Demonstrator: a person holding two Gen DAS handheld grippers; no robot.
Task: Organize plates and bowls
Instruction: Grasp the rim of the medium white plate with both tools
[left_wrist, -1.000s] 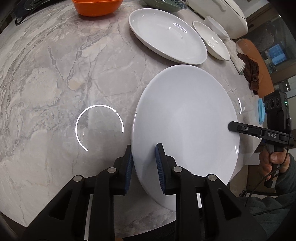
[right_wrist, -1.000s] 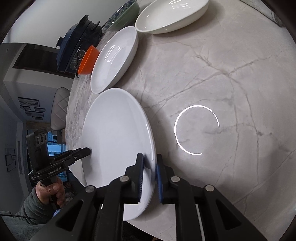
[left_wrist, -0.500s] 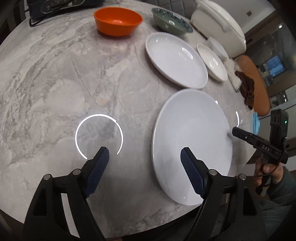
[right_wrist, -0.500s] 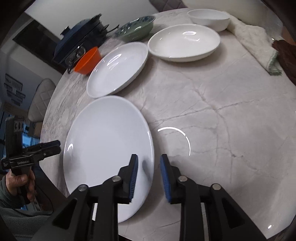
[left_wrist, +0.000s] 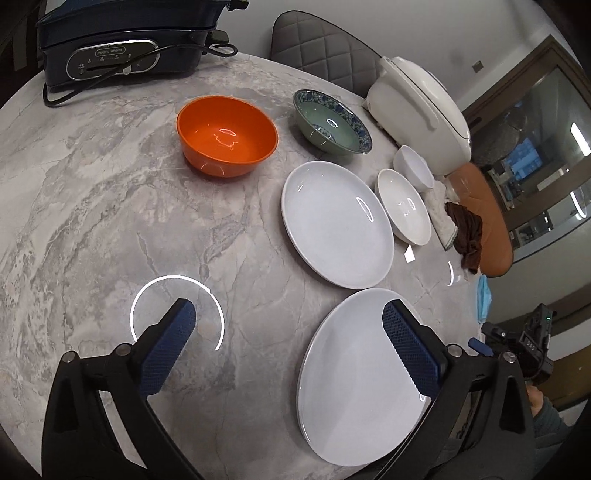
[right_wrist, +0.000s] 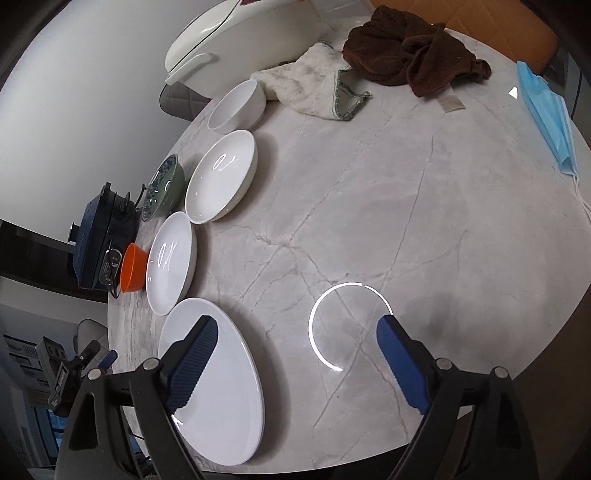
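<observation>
Both grippers are standing wide open over the marble table (left_wrist: 92, 192), their jaws having just been opening, and nothing is being pinched between them. The left gripper (left_wrist: 286, 343) is hanging with its right pad over the near rim of the large white plate (left_wrist: 362, 398), which is lying flat near the table's edge; the right gripper (right_wrist: 295, 350) is showing its left pad above the same plate, apart from it.

Judging by the layout, the plate is now taking its place at the near end of a row. Beyond the grippers a second white plate (left_wrist: 336, 221) is lying just past it, then a shallow white dish (left_wrist: 404, 210) and a small white bowl (left_wrist: 413, 166). The orange bowl (left_wrist: 227, 134) and the green patterned bowl (left_wrist: 332, 122) are sitting farther off, not stacked with anything, so sorting the bowls is probably still waiting.

The near edge of the large plate is being hidden behind the gripper bodies. Whether any dishes are sitting outside both views cannot be told. A person's hand (left_wrist: 535, 398) is barely showing at the right edge.
</observation>
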